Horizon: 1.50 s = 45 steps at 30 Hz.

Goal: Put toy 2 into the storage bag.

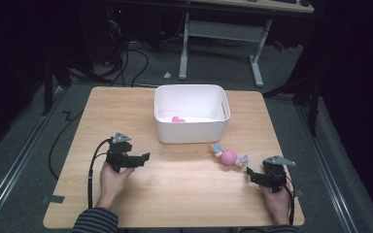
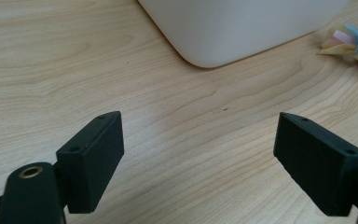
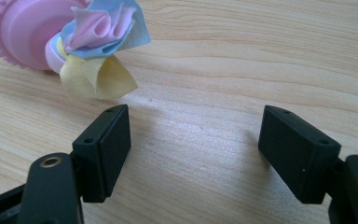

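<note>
A pink ball toy (image 1: 229, 157) with pastel cloth tufts at both ends lies on the wooden table (image 1: 175, 189), just right of the white bin's front corner. My right gripper (image 1: 250, 174) rests open a short way to its right and nearer; in the right gripper view the toy (image 3: 28, 30) and its tuft (image 3: 98, 51) sit just beyond the left jaw. My left gripper (image 1: 144, 158) lies open on the table's left half, pointing toward the bin (image 2: 242, 23), nothing between its jaws. A small pink thing (image 1: 178, 119) lies inside the bin (image 1: 192, 133).
The bin stands at the table's back centre. A tuft of the toy (image 2: 349, 42) shows at the right edge of the left gripper view. A person's hands hold both grippers from the near edge. Desk legs and cables stand on the floor beyond the table.
</note>
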Tool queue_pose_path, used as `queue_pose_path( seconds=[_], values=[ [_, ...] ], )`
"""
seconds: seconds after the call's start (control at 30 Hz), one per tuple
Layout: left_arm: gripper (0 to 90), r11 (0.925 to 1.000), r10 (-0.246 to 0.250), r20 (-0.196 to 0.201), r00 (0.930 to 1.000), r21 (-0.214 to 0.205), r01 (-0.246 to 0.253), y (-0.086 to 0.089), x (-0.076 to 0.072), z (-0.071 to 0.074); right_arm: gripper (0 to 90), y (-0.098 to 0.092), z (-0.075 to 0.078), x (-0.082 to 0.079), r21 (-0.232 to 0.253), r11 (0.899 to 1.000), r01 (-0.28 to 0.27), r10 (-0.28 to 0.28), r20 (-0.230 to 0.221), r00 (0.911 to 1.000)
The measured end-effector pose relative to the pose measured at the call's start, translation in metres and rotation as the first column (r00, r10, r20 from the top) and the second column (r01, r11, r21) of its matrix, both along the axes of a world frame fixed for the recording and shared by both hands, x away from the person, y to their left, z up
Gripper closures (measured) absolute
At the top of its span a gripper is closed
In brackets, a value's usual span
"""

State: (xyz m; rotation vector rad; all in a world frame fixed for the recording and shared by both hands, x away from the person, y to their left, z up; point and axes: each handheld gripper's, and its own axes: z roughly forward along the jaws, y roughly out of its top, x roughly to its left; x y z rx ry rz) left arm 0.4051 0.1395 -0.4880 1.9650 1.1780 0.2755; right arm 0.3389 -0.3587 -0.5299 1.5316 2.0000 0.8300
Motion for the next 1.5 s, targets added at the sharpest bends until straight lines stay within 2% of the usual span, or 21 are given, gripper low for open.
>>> queue_pose_path(
  seconds=[0.1,0.2,0.33,0.53,0.9,1.03,1.2,1.23,1.27,1.3,1.4,1.5],
  values=[
    [16.5,1.0000,-0.001,-0.011,0.9999,0.002,0.001,-0.006,0.001,-0.007,25.5,0.000,0.000,0.000,0.000,1.000,0.000,0.000,0.000,1.0000],
    [16.6,0.9998,-0.008,-0.015,0.9999,0.021,0.008,-0.011,0.001,-0.013,25.5,0.000,0.000,0.000,0.000,1.000,0.000,0.000,0.000,1.0000],
    [16.9,0.9970,-0.015,-0.015,0.9998,0.075,0.016,-0.019,0.001,-0.019,25.5,0.000,0.000,0.000,0.000,1.000,0.000,0.000,0.000,1.0000],
    [16.8,0.9945,-0.013,-0.018,0.9997,0.103,0.015,-0.023,0.004,-0.026,25.4,0.000,0.000,0.000,0.001,1.000,0.000,0.000,0.000,1.0000],
    [17.2,0.9914,0.005,-0.016,0.9999,0.131,-0.003,-0.026,0.016,-0.040,25.4,0.001,0.000,0.001,-0.001,1.000,-0.012,0.012,0.000,0.9999],
    [17.8,0.9930,0.010,-0.015,0.9998,0.118,-0.008,-0.025,0.017,-0.040,25.4,0.001,0.000,0.001,-0.001,1.000,-0.010,0.010,0.000,0.9999],
    [17.3,0.9860,0.011,0.022,0.9997,0.166,-0.014,-0.028,0.016,-0.042,25.4,0.001,0.000,0.001,-0.001,1.000,-0.010,0.010,0.000,1.0000],
    [16.7,0.9825,0.006,0.041,0.9991,0.186,-0.013,-0.030,0.015,-0.044,25.4,0.001,0.000,0.001,-0.001,1.000,-0.009,0.009,0.000,1.0000],
    [16.0,0.9818,0.005,0.076,0.9971,0.189,-0.019,-0.031,0.014,-0.047,25.4,0.002,0.000,0.001,0.000,1.000,-0.002,0.002,-0.001,1.0000],
    [14.5,0.9841,0.011,0.081,0.9967,0.176,-0.025,-0.030,0.014,-0.048,25.6,0.002,0.000,0.001,0.001,1.000,0.002,-0.002,0.000,1.0000],
    [16.1,0.9831,0.024,0.082,0.9963,0.179,-0.039,-0.029,0.014,-0.048,25.8,0.001,0.000,0.001,0.009,1.000,0.013,-0.013,0.000,0.9999],
    [15.9,0.9832,0.028,0.083,0.9962,0.178,-0.043,-0.029,0.013,-0.048,21.4,0.002,0.000,0.002,-0.002,1.000,0.009,-0.009,-0.003,1.0000]
  ],
)
